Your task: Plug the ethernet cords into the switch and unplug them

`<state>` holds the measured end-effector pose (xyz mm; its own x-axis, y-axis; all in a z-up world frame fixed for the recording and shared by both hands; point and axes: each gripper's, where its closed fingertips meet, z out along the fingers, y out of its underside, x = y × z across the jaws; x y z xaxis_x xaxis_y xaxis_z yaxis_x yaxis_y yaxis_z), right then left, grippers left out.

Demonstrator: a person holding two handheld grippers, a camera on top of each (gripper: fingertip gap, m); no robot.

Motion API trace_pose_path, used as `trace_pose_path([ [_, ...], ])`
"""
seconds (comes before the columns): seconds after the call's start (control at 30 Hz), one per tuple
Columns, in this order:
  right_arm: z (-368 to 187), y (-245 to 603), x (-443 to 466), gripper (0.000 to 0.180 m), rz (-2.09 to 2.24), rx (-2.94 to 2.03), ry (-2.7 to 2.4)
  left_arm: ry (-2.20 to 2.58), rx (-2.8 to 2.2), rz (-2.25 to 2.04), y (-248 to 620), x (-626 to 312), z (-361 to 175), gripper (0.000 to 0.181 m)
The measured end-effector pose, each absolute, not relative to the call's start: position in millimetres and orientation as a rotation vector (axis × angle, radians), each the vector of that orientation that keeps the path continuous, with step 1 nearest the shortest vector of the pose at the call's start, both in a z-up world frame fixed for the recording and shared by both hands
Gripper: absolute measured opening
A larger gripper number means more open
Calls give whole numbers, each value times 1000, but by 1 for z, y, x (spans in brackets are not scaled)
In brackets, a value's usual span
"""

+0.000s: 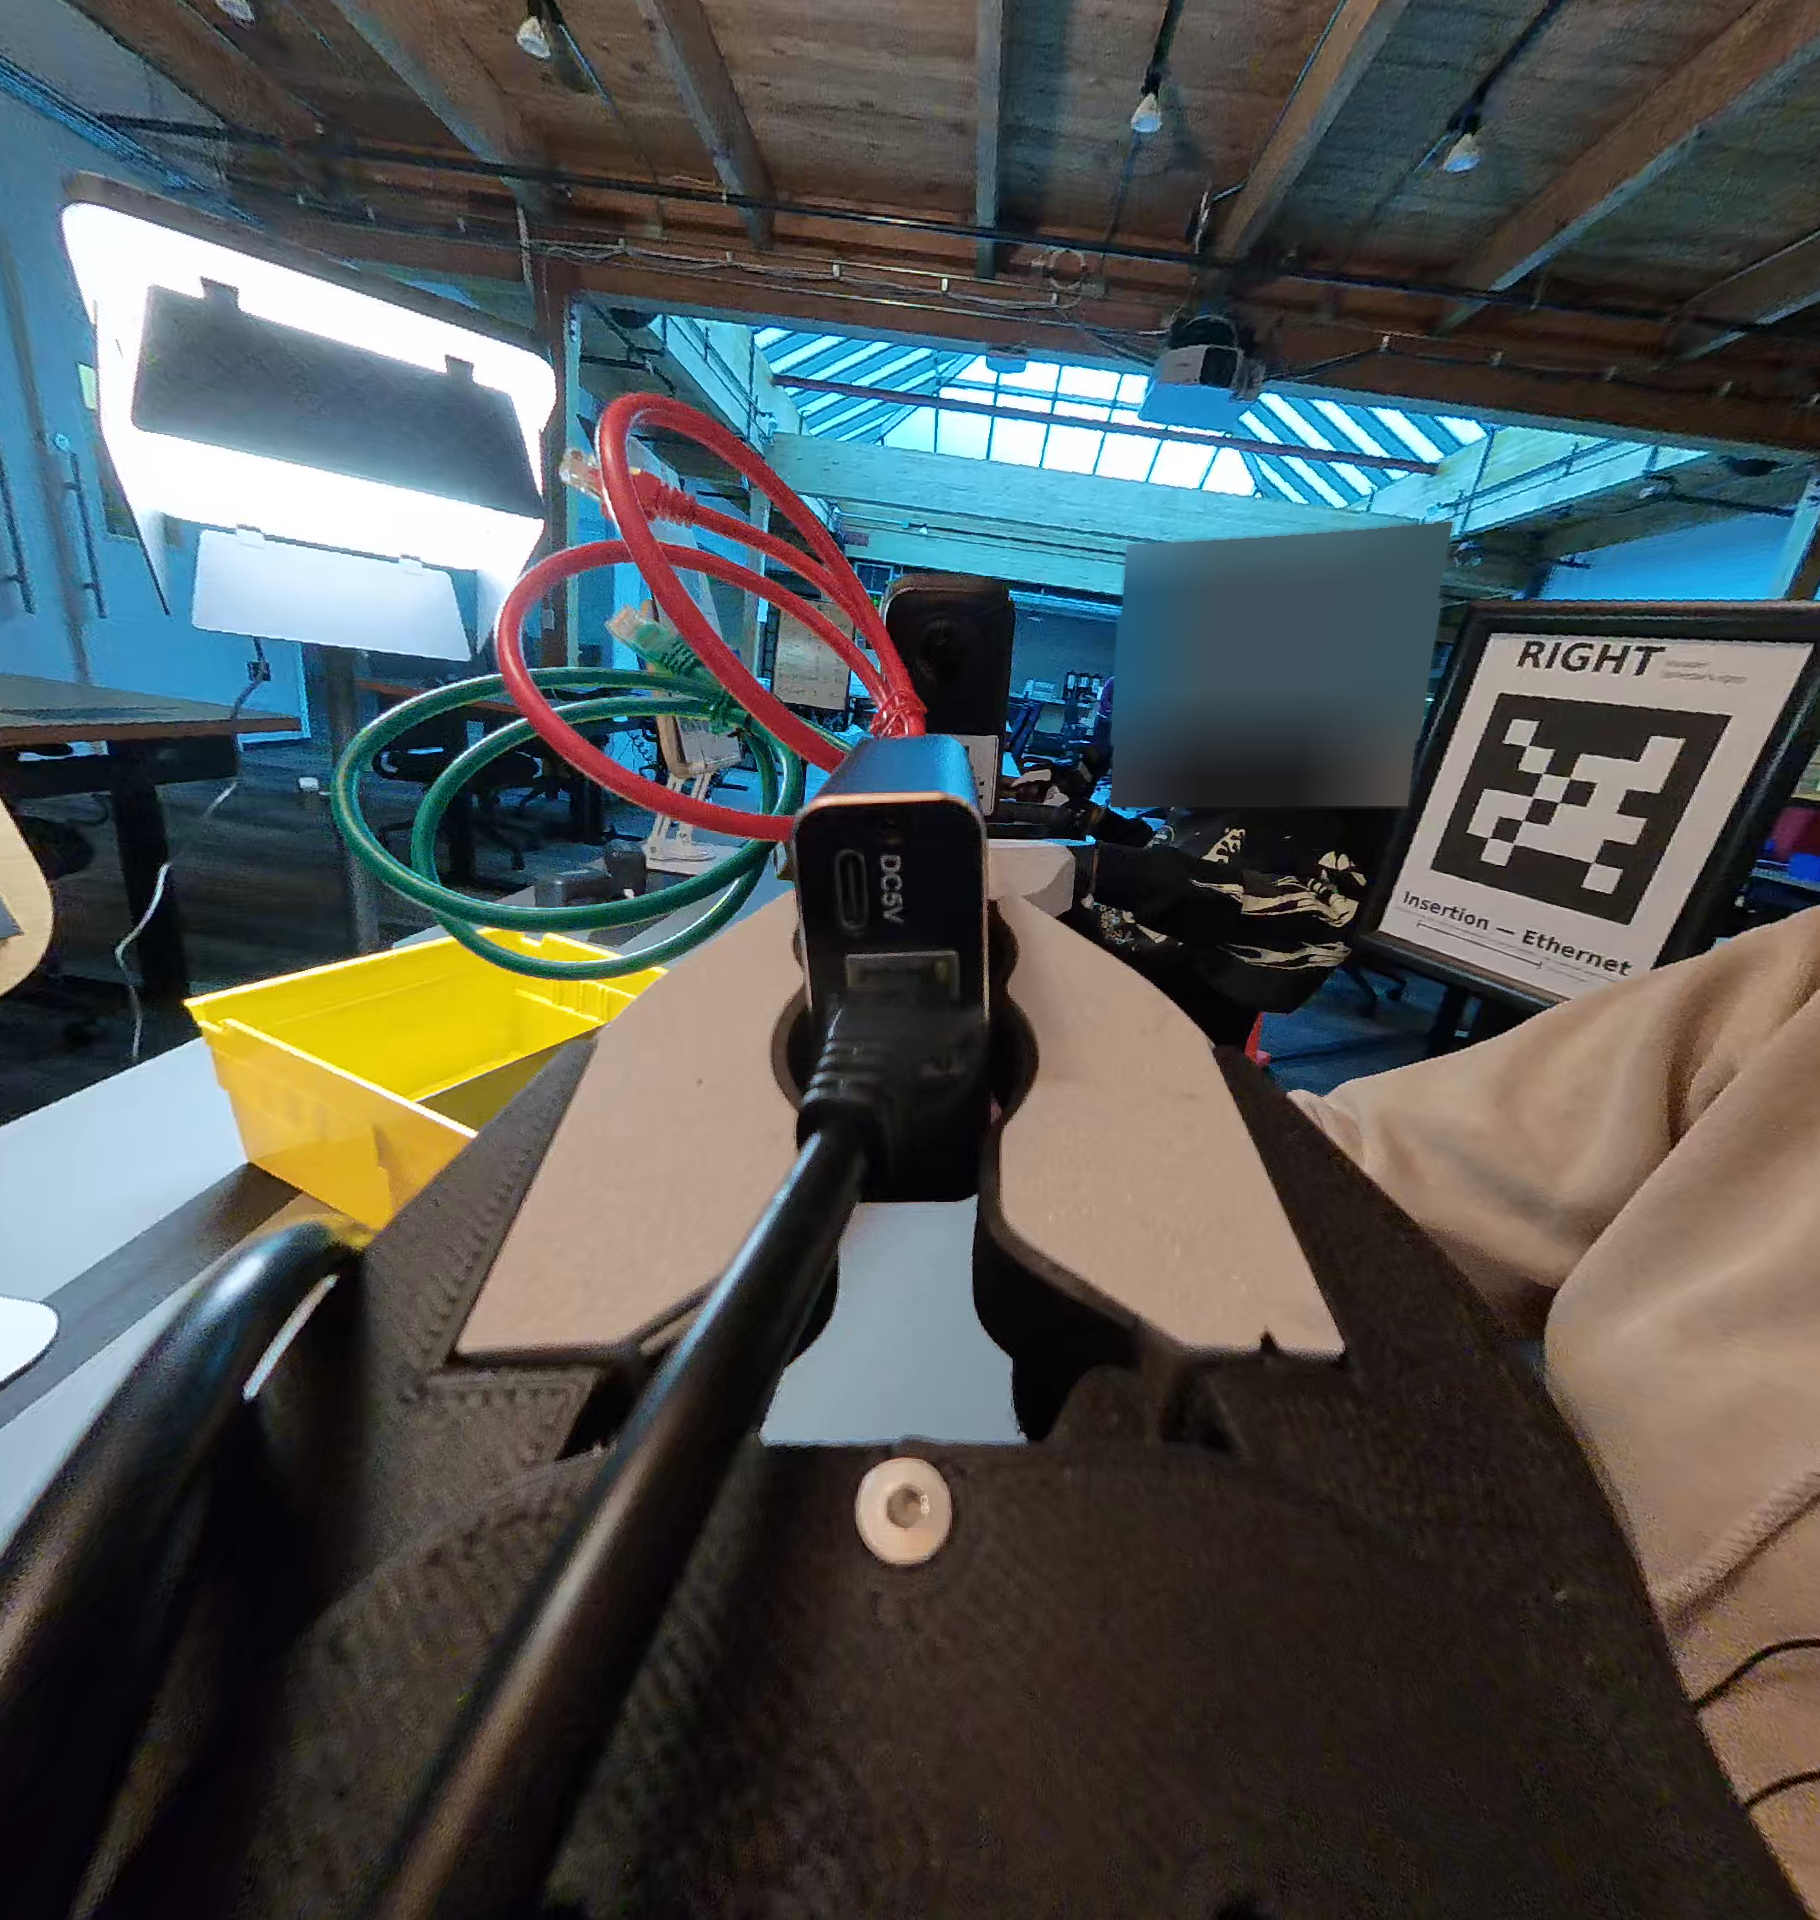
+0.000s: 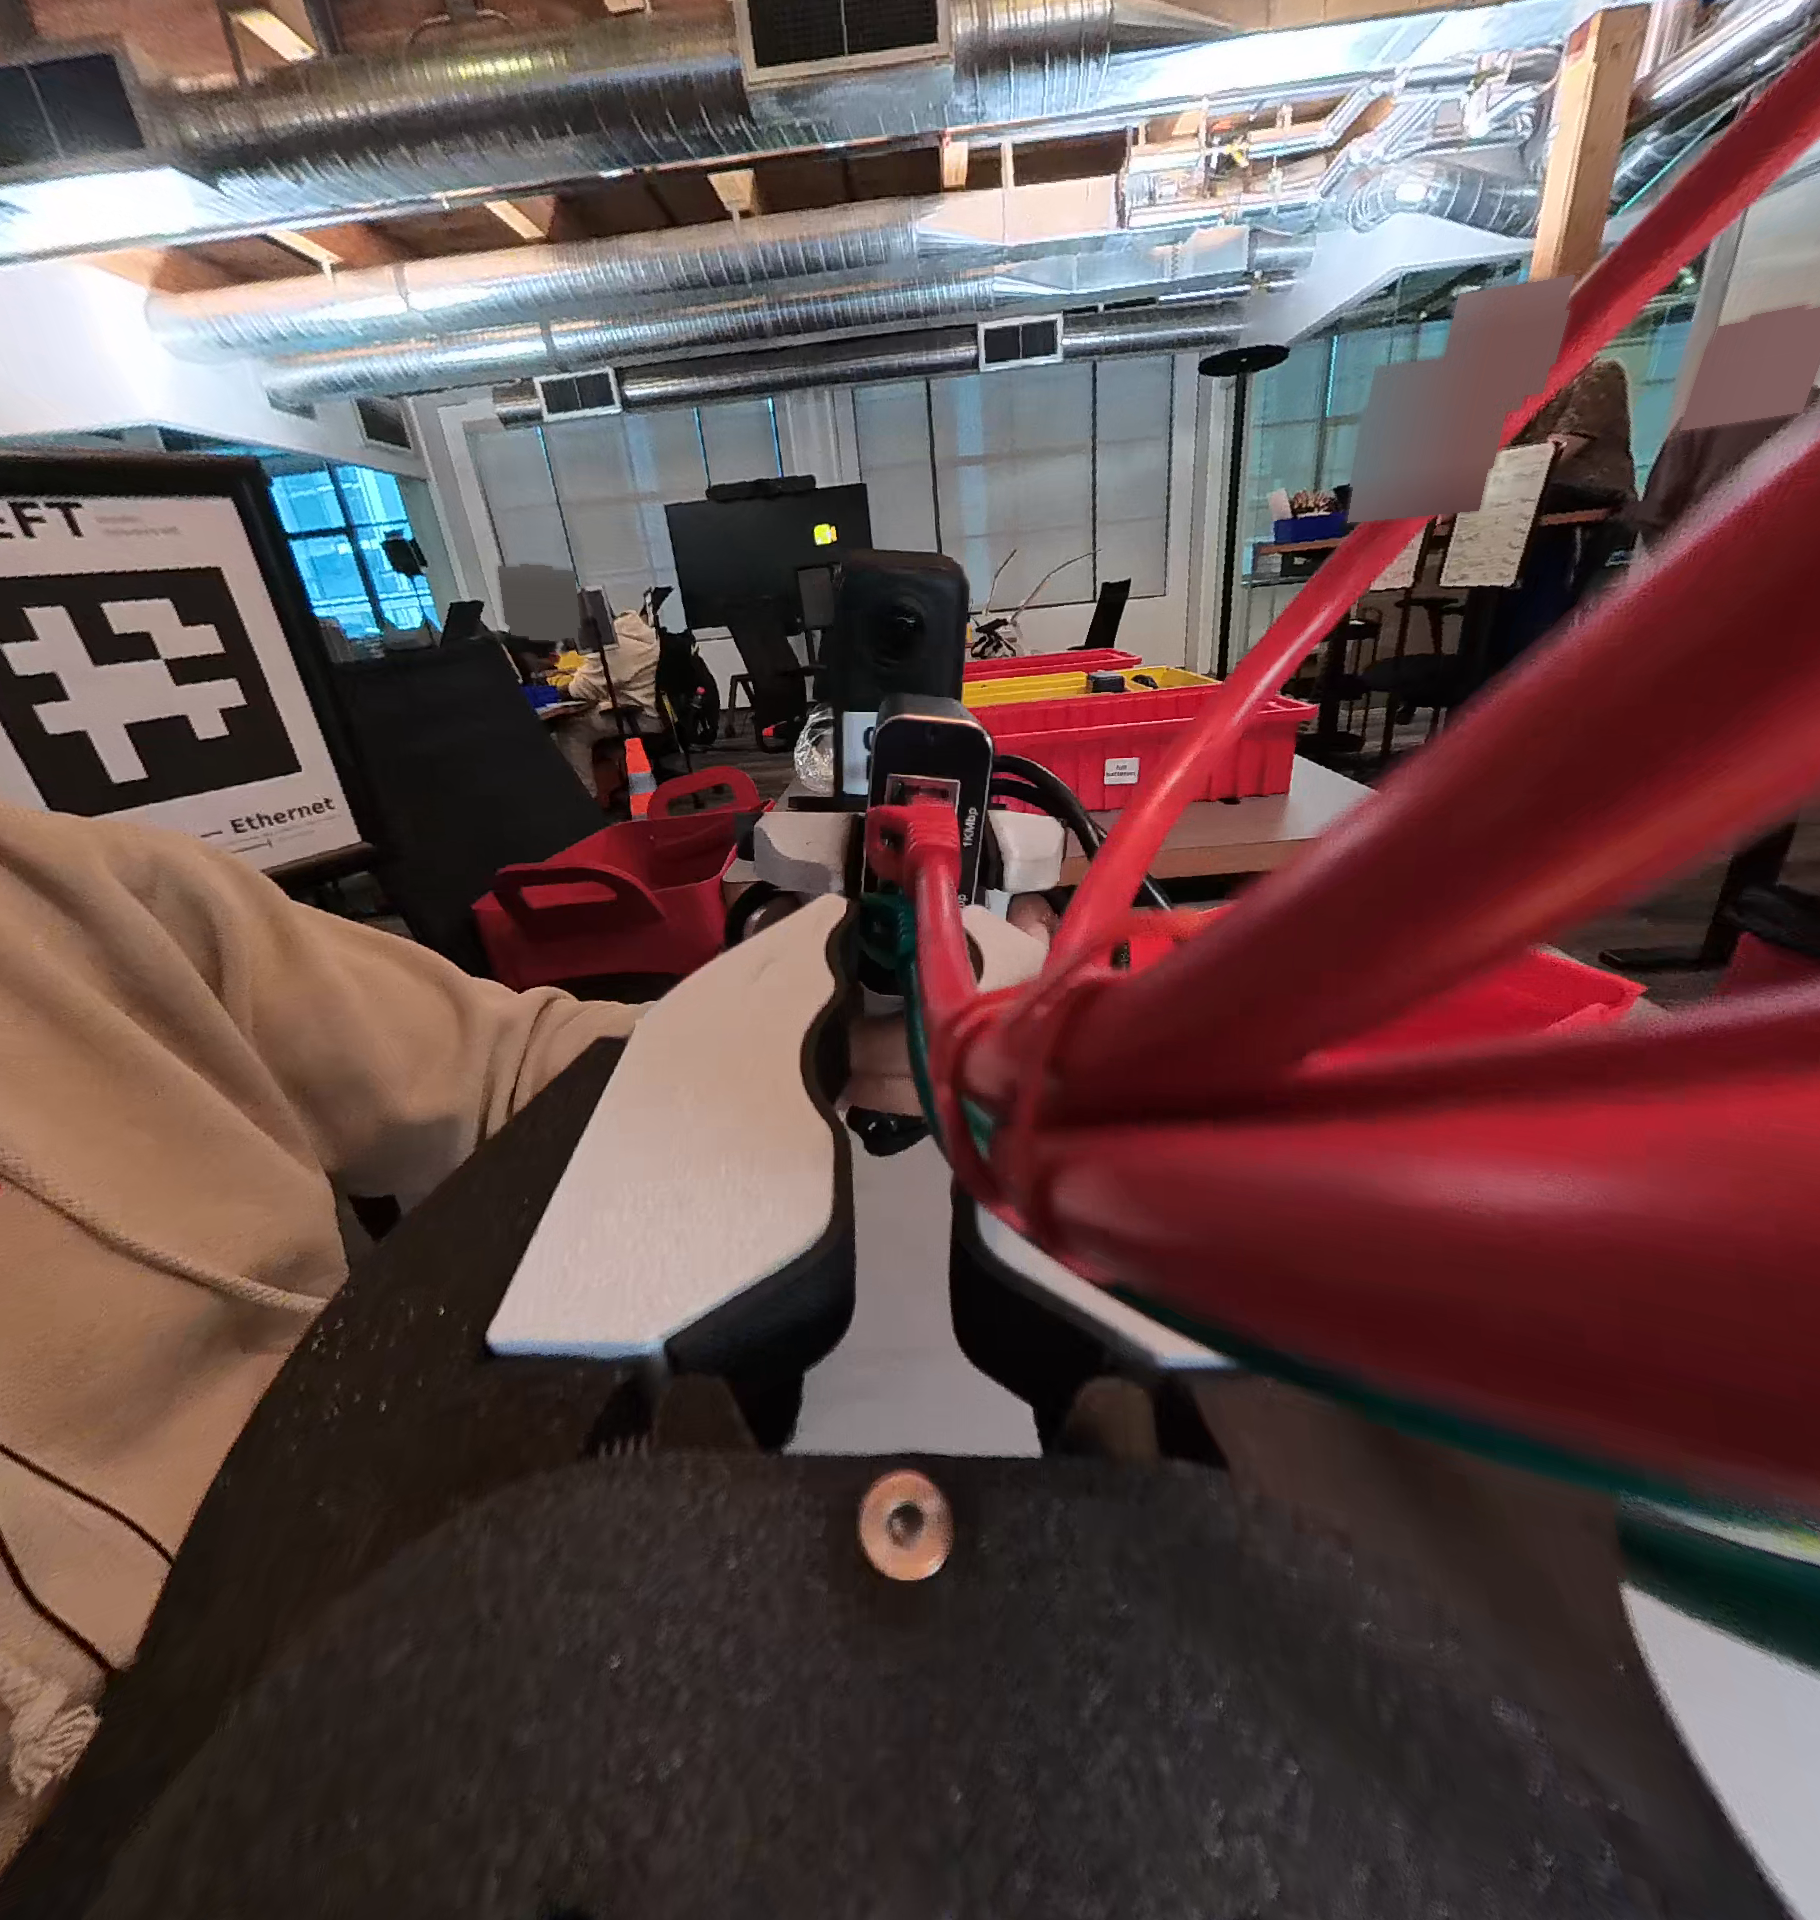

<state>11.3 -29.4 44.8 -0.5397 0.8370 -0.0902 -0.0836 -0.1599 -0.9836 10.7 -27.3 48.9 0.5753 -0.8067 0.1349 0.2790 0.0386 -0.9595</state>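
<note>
White table (image 1: 75, 1174), yellow bin (image 1: 366, 1049) resting on it near its far edge

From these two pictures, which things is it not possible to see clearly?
- Right claw, right wrist view: its right finger lies behind the blurred red cord, so its grip cannot be judged.
- Green plug, right wrist view: mostly hidden by the red plug; whether it is seated is unclear.
- Switch, left wrist view: lower body hidden between the left claw fingers and behind the black cord.
</note>
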Motion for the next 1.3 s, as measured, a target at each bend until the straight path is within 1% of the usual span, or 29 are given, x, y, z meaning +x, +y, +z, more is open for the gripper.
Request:
trace_pose_path([
  [0.03, 45, -29, 12, 15, 1772, -884, -1442, 522, -1275, -891, -27, 11, 49, 28],
  [0.23, 45, -27, 7, 16, 1737, -911, -1405, 512, -1284, -827, -26, 8, 49, 27],
  [0.3, 45, -23, 2, 14, 1670, -942, -1377, 500, -1281, -749, -24, 4, 49, 27],
  [0.4, 44, -20, -1, 17, 1574, -964, -1343, 488, -1255, -642, -22, 1, 49, 27],
  [0.8, 51, -24, -1, 16, 1519, -903, -1309, 543, -1225, -482, -29, 0, 57, 28],
  [0.9, 51, -21, -1, 16, 1522, -927, -1312, 473, -1208, -508, -27, -1, 58, 28],
  [0.93, 52, -14, 0, 15, 1494, -952, -1283, 442, -1193, -515, -26, -5, 61, 28],
  [1.0, 57, 43, 19, 12, 1411, -1057, -1096, 319, -1024, -481, -44, -40, 90, 27],
  [1.03, 59, 53, 33, 12, 1467, -1055, -1109, 323, -998, -506, -57, -52, 106, 27],
  [1.07, 55, 54, 38, 12, 1434, -1060, -1173, 349, -1010, -513, -66, -57, 116, 27],
  [1.17, 62, 47, 40, 13, 1452, -1071, -1211, 408, -1109, -405, -70, -62, 119, 27],
  [1.3, 51, 55, 46, 12, 1497, -1168, -1289, 385, -1145, -502, -68, -72, 117, 25],
])
